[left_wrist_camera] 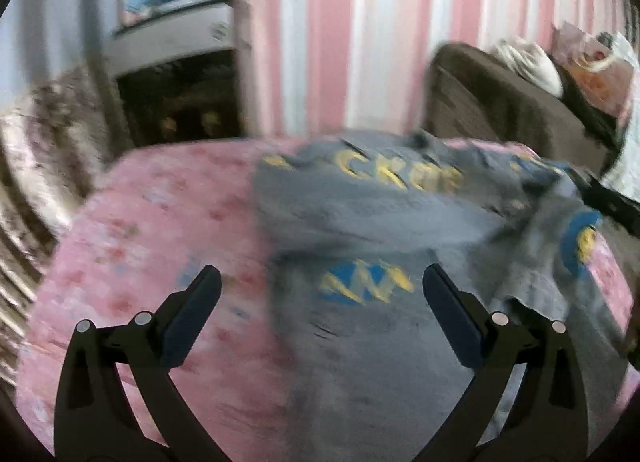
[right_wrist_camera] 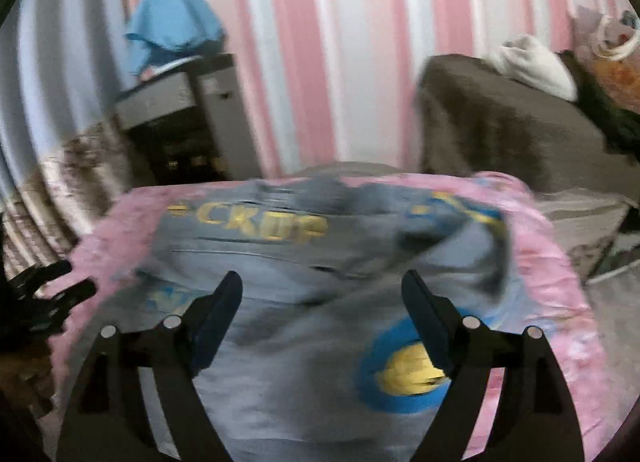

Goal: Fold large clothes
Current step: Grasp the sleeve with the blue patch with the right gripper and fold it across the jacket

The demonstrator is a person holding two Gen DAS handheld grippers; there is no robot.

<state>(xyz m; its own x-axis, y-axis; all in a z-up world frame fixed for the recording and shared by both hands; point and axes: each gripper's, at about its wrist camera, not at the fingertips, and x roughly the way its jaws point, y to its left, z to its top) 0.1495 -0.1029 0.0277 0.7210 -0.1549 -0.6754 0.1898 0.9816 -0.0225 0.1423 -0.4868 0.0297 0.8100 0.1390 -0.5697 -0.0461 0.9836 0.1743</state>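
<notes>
A large grey garment point(left_wrist_camera: 380, 230) with yellow lettering and blue-yellow patches lies spread on a pink patterned table cover point(left_wrist_camera: 152, 230). Its right part is rumpled and folded over. My left gripper point(left_wrist_camera: 320, 282) is open and empty above the garment's left edge near a blue-yellow patch. In the right wrist view the same garment point(right_wrist_camera: 304, 262) fills the middle, with a round blue-yellow patch point(right_wrist_camera: 404, 378) near the right finger. My right gripper point(right_wrist_camera: 322, 286) is open and empty above it. Both views are motion-blurred.
A pink and white striped wall point(left_wrist_camera: 340, 42) stands behind. A grey cabinet point(right_wrist_camera: 176, 102) with blue cloth point(right_wrist_camera: 172, 22) on top is at the back left. A brown sofa point(right_wrist_camera: 500, 122) with white cloth and bags is at the back right. A patterned rug point(left_wrist_camera: 36, 166) lies left.
</notes>
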